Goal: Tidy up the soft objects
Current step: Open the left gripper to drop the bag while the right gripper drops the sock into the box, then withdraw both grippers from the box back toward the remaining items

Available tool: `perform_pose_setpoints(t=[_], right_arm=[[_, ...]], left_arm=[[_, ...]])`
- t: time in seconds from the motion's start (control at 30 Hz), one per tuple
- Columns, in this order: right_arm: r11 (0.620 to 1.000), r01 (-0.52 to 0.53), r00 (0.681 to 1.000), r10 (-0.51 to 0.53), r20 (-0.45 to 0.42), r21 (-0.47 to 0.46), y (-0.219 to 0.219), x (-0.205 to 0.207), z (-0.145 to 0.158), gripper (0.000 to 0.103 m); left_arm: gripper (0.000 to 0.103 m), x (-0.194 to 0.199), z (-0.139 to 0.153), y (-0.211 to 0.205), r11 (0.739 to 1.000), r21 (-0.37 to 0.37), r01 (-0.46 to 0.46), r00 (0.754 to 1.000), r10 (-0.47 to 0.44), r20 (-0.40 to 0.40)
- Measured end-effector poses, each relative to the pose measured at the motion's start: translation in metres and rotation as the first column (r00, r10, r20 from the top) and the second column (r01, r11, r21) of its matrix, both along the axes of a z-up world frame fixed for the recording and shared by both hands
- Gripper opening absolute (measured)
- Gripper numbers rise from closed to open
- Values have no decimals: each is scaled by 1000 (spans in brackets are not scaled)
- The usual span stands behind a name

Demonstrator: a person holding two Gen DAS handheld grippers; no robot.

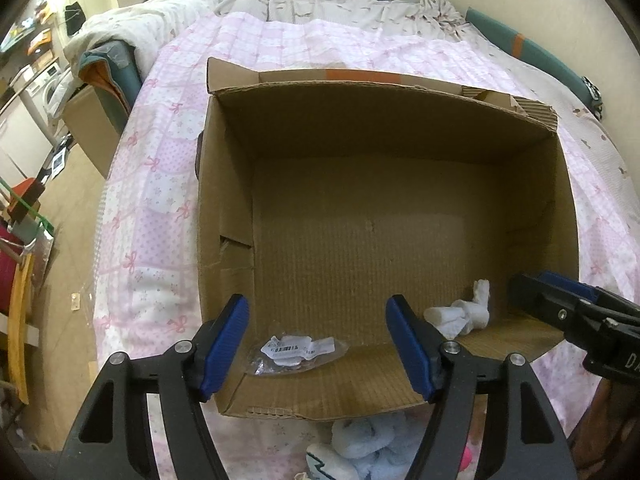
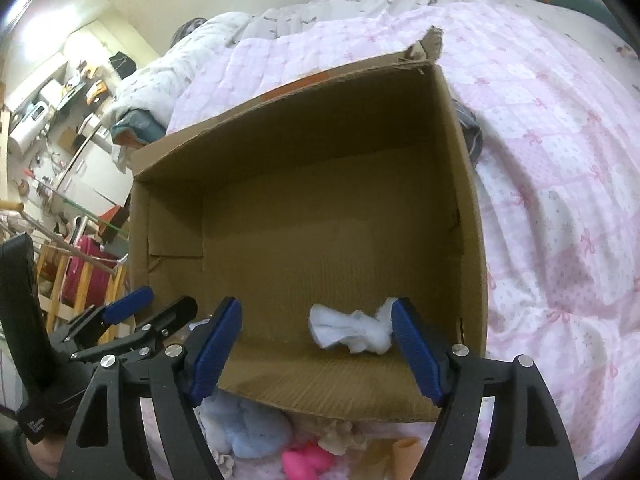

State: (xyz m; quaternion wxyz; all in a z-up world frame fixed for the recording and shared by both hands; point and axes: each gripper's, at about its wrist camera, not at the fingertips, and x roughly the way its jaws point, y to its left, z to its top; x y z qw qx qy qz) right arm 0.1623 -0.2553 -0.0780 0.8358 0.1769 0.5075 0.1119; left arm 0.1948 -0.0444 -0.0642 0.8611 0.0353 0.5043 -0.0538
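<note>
Over the near edge of the cardboard box (image 1: 224, 184) both grippers hover, tilted down into it. And the box sits open-topped on the bed (image 1: 168, 168), on a pink quilt with bows, its flaps folded outward at the far side.

Left gripper (image 1: 316, 344) first: blue pads spread well apart, nothing pinched between them. Down below that gap, against the near wall of the box and toward its near left corner, lies a small clear plastic packet with a white label (image 1: 298, 354). The pads do not touch it.

Right gripper (image 2: 316, 348) now: fingers wide apart too, gripping nothing. A crumpled white cloth toy (image 2: 352, 330) lies on the box floor by the near wall, toward the near right corner; in the right wrist view its right end sits just beside the right pad, and contact cannot be told. From the left wrist view the same white bundle rests loose on the cardboard, with the right gripper's blue-tipped fingers off to its right.

Outside the box, at the near edge of the bed, more soft things wait: a pale blue plush (image 2: 248, 432), a bright pink toy (image 2: 306, 462), a beige fluffy piece (image 2: 340, 438). The rest of the box floor is bare cardboard.
</note>
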Motion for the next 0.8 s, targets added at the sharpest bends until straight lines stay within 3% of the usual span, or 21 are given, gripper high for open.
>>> perform_pose_setpoints(t=[0.43, 0.53, 0.8], right_arm=[[1000, 2, 1000, -1, 5, -22, 7, 1, 2, 82], [1000, 12, 999, -11, 36, -29, 10, 0, 9, 94], [996, 29, 997, -22, 77, -89, 14, -4, 21, 94]], left_arm=[[68, -1, 5, 3, 1000, 7, -20, 1000, 20, 16], [68, -3, 7, 5, 1000, 7, -25, 999, 25, 27], [68, -14, 25, 14, 998, -21, -53, 996, 55, 66]])
